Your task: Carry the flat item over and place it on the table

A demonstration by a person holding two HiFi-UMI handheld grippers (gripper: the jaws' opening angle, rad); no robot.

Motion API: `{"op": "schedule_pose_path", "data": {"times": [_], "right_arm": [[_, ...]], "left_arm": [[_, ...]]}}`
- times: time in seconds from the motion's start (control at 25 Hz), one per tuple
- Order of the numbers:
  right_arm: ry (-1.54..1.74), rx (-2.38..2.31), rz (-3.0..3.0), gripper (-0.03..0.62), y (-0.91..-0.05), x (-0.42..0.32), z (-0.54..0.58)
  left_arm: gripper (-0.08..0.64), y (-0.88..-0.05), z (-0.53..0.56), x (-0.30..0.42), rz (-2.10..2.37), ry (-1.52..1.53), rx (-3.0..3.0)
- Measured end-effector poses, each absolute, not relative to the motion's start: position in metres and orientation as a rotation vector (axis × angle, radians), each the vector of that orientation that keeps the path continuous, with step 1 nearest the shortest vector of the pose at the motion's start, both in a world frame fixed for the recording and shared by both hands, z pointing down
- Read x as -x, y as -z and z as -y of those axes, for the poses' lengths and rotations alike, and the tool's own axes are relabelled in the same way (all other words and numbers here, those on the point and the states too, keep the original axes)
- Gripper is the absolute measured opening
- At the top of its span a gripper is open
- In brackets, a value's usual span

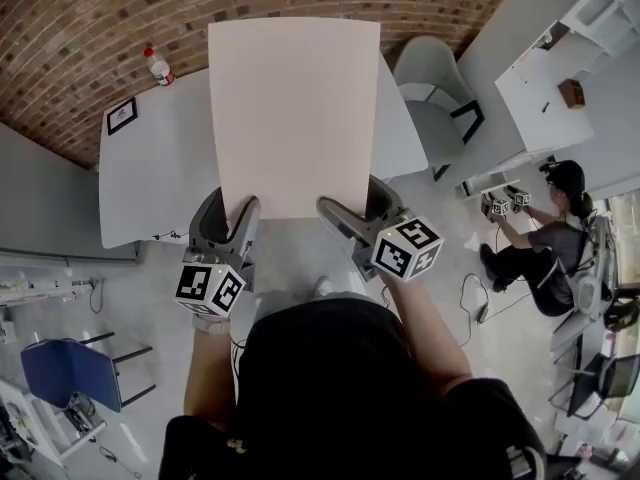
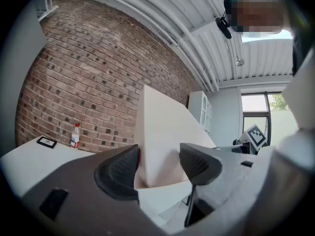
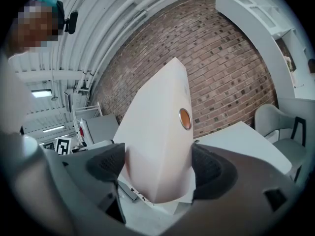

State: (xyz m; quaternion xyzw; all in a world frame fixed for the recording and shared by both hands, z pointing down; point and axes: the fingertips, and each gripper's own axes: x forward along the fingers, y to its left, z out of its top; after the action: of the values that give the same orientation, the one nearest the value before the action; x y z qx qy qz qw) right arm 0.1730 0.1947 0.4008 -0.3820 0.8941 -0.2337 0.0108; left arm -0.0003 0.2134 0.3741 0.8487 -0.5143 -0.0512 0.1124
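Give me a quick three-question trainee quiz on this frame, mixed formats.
1. True or false: the left gripper and the right gripper each clamp a near corner of the flat panel.
2. Pick one: what stands at the far left of the table? A) bottle B) mug C) laptop
3. Short answer: does the flat panel lie on the table yet?

Key: 1 true. 2 A. 3 no, both grippers hold it tilted up above the table.
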Motion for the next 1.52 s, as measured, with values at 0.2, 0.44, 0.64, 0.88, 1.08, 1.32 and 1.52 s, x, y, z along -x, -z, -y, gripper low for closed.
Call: {"op": "schedule_pose_path", "data": {"times": [0.2,0.44,0.64,0.88,1.08,1.32,1.52], "right_arm": [[0.767,1.188,-2.765,0.431,-0.407,-0.199,-0.180],[0.788,1.202,-2.746,0.431,-0.412,-0.206,-0.152],[0.803,1.246,-2.737,0.431,-0.415,-0.197,-0.116],[0.850,1.299,-2.722,0.431,-0.425,-0.175,-0.066],[0.893,1.347,-2.708,0.431,-0.435,-0.149,-0.024],[0.962,1.384,-2.698,0.431,-0.450,-0.116,0.022],[1.017,1.398,-2.688,0.431,-0.466,-0.086,0.054]], "left_arm": [[0.259,-0.376,-0.197,-0.025,1.508,0.126,-2.494],[0.259,-0.380,-0.167,-0.033,1.491,0.122,-2.500],[0.259,-0.387,-0.127,-0.023,1.446,0.117,-2.499],[0.259,-0.399,-0.070,0.000,1.392,0.114,-2.486],[0.259,-0.412,-0.022,0.026,1.344,0.096,-2.466],[0.259,-0.429,0.028,0.059,1.296,0.066,-2.440],[0.259,-0.446,0.064,0.089,1.265,0.032,-2.427]]}}
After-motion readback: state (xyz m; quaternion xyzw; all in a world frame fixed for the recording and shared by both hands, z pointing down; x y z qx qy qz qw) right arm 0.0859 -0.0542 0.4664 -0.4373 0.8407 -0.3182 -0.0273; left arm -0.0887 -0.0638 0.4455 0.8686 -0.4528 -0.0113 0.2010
